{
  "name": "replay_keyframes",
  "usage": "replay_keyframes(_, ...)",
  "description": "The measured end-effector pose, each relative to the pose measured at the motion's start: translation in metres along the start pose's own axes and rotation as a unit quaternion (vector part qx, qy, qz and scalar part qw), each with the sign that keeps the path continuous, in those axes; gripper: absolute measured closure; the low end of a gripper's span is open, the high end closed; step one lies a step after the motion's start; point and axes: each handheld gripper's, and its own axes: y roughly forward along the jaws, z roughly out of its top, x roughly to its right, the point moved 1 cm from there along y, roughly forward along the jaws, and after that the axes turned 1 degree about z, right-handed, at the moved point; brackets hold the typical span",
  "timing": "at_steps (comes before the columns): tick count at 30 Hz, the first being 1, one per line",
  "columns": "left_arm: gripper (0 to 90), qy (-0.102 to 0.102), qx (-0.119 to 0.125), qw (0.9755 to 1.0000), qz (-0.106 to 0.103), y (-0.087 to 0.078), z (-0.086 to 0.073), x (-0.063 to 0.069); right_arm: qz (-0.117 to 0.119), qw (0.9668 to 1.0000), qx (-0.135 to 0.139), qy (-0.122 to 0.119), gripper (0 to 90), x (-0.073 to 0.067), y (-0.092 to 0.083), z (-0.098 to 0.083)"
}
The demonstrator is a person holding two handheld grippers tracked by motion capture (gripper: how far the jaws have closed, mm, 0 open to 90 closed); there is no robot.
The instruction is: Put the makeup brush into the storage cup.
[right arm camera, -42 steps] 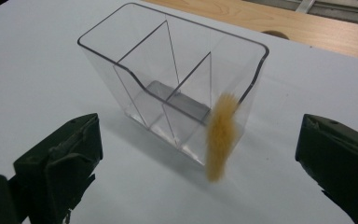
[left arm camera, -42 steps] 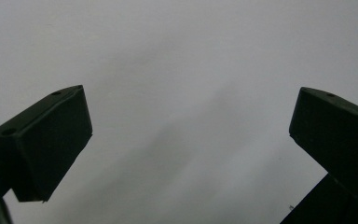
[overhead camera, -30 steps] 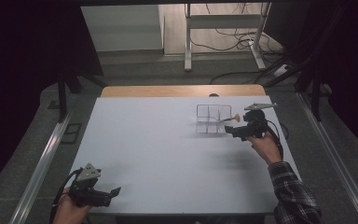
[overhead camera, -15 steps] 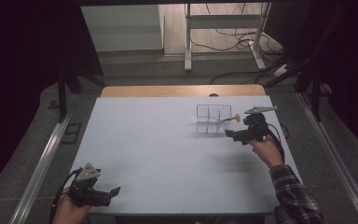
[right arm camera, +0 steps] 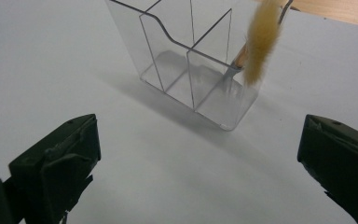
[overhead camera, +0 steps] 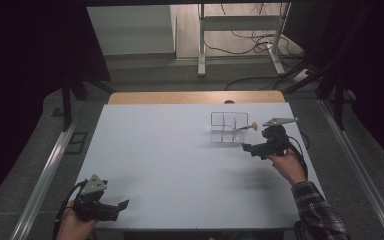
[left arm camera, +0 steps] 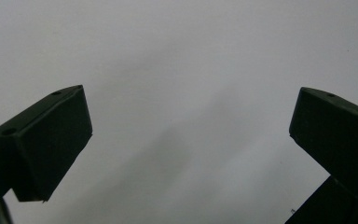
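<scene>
A clear plastic organiser with several compartments stands on the white table, right of centre. A brush with a tan bristle tuft leans out of its right compartment; in the right gripper view the tuft hangs over the organiser. My right gripper hovers just in front and to the right of the organiser, jaws wide apart and holding nothing. My left gripper rests near the table's front left corner, open over bare table.
A wooden strip runs along the table's far edge. Metal rails flank both sides. Beyond the table stand a metal frame and loose cables on the floor.
My right gripper has drawn back slightly from the organiser toward the person, with the brush left leaning in it. The left gripper has stayed put.
</scene>
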Motion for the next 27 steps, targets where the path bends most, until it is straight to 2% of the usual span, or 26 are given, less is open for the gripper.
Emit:
replay_keyframes(6, 0.0, 0.002, -0.001, 1.0000, 0.001, 0.000, 0.000, 0.000, 0.000, 1.0000, 0.000, 0.003, 0.0, -0.002, -0.005, -0.004)
replay_keyframes(18, 0.0, 0.005, 0.001, 1.0000, 0.004, 0.000, 0.001, 0.001, -0.003, 0.9999, -0.007, -0.009, 0.0, -0.013, -0.015, -0.012)
replay_keyframes(27, 0.0, 0.009, 0.001, 1.0000, 0.004, 0.000, 0.001, 0.001, 0.007, 0.9999, -0.005, -0.012, 0.0, -0.019, -0.023, -0.020)
